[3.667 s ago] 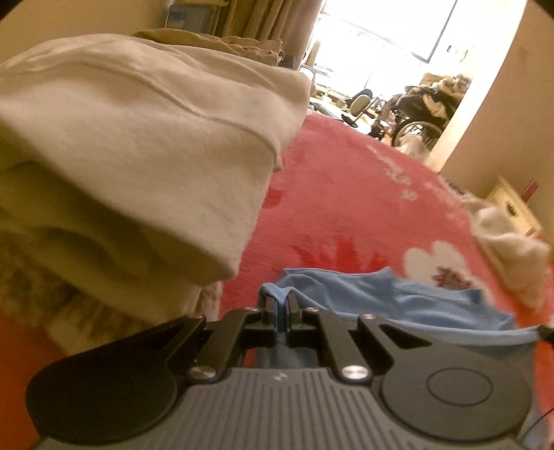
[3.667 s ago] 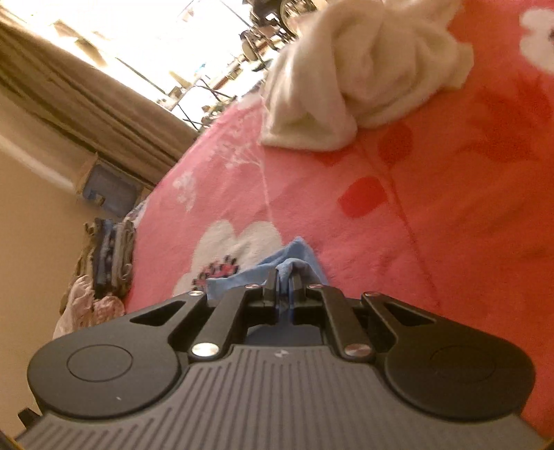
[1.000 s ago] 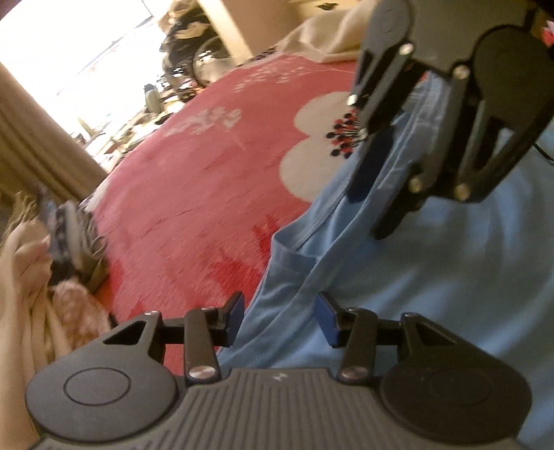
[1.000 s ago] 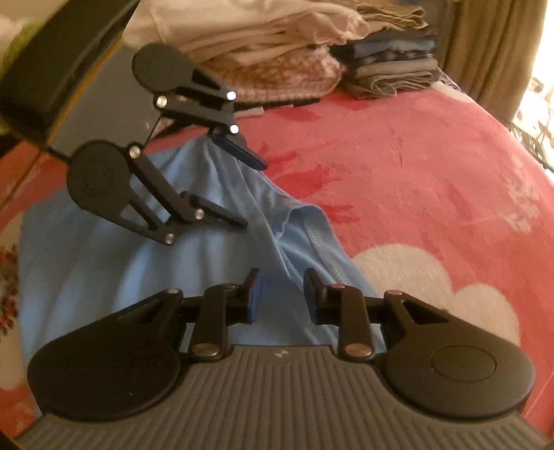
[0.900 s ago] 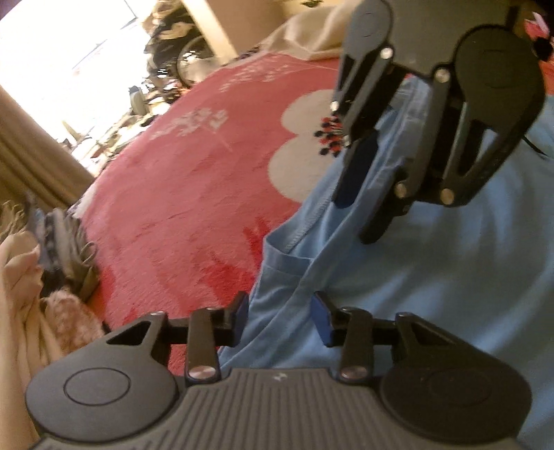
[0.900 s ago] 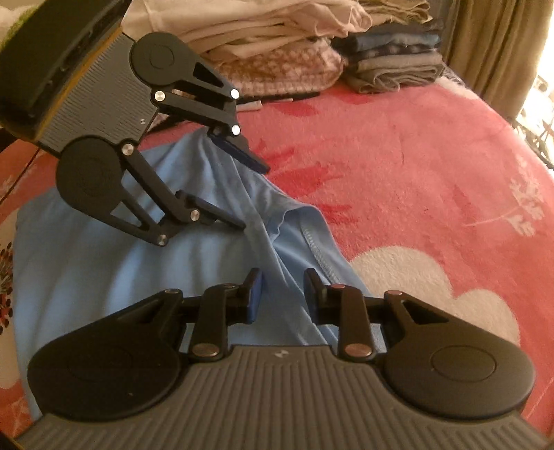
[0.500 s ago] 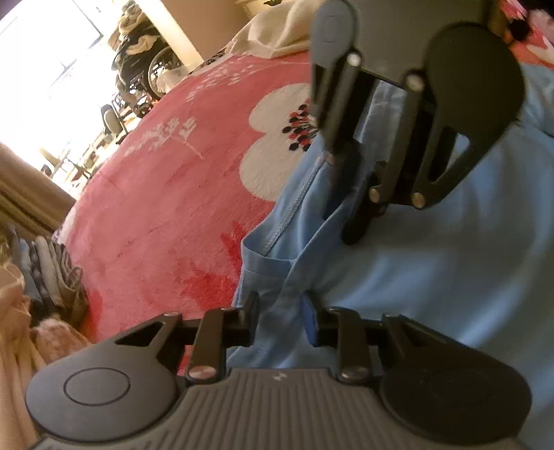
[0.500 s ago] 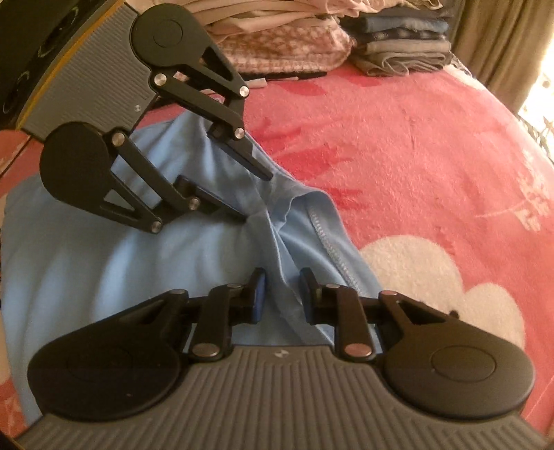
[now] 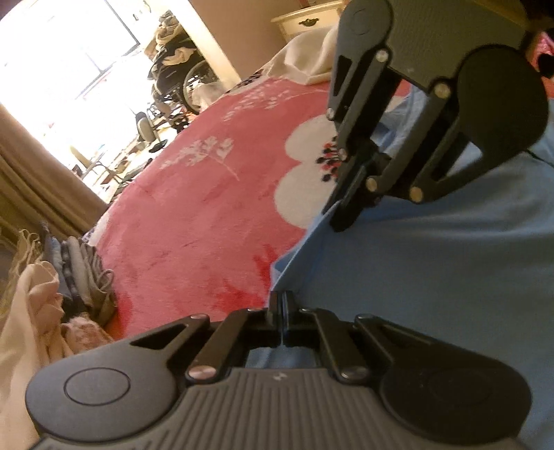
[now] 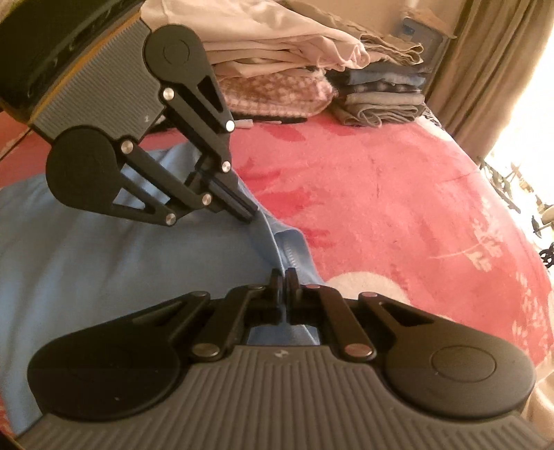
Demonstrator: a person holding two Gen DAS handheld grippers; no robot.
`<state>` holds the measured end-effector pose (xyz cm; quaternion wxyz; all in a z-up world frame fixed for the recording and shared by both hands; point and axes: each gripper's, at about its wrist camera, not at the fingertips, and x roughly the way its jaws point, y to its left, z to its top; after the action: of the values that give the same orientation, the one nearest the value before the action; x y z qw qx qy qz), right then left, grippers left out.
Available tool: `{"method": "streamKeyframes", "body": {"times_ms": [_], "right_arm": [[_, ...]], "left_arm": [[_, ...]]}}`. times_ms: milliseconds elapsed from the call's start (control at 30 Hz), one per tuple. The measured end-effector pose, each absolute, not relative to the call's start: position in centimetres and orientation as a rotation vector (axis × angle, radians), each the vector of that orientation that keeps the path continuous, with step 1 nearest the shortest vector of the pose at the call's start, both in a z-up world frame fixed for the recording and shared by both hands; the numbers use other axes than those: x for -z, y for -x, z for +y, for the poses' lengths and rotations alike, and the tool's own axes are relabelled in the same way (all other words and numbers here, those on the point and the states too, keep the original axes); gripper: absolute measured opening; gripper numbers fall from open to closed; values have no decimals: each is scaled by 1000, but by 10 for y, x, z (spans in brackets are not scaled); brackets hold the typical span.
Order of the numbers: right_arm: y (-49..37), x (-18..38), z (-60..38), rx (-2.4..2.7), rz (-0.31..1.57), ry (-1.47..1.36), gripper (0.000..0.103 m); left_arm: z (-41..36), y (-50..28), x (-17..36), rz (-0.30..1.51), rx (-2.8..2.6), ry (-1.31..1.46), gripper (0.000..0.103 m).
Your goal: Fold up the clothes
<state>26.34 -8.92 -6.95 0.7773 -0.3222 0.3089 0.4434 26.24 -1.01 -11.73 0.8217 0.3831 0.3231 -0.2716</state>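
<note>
A light blue garment (image 9: pixel 432 277) lies flat on a red blanket (image 9: pixel 207 207) with white flowers. My left gripper (image 9: pixel 281 298) is shut on the garment's hemmed edge at a corner. Farther along the same edge, my right gripper (image 9: pixel 341 223) comes down from above and pinches the cloth. In the right wrist view the blue garment (image 10: pixel 104 259) fills the left side. There my right gripper (image 10: pixel 284 276) is shut on a raised fold of the edge. My left gripper (image 10: pixel 250 214) grips the ridge of cloth just beyond it.
Folded clothes sit at the blanket's far side: a beige and cream pile (image 10: pixel 277 52) and a grey-blue stack (image 10: pixel 381 97). A loose white garment (image 9: pixel 304 59) lies near a nightstand (image 9: pixel 304 20). A curtain (image 10: pixel 484 69) and a wheelchair (image 9: pixel 180 79) stand past the bed.
Both grippers stood open over the blue garment's edge a second ago. Both have since shut on it, and the edge between them has bunched into a ridge.
</note>
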Motion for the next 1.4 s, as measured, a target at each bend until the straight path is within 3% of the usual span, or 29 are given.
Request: {"method": "streamKeyframes", "body": {"times_ms": [333,400,500,567,700,967,1033,1067,1100,1167,1400], "right_arm": [[-287,112,-78,-840,687,632,4],[-292,93,-101,-817,693,507,26],[-299,56,-163,-748,685,258,39],[-302,35,-217,-672,692,99,46],[-304,18,-316,-509,753,-113,49],[-301,90,-366,-386,926,-207,47],[-300,100,-362,-376,935,-195,37],[-300,105,-360,-372,939,-189,19],[-297,104,-359,-372,921,-185,13],[-288,98,-359,-378,863,-180,7],[-277,82,-362,-377,710,-185,5]], "left_arm": [[-22,-270,152,706,475,-885,2],[-23,-268,149,696,471,-892,8],[-18,-267,142,699,466,-868,22],[-12,-267,134,704,461,-840,34],[-2,-260,117,708,456,-779,36],[-8,-239,121,749,486,-746,36],[-12,-237,130,761,480,-765,36],[-13,-237,132,767,476,-764,36],[-12,-239,132,771,469,-749,36],[-10,-241,131,778,459,-733,36],[-8,-240,132,771,431,-757,36]]}}
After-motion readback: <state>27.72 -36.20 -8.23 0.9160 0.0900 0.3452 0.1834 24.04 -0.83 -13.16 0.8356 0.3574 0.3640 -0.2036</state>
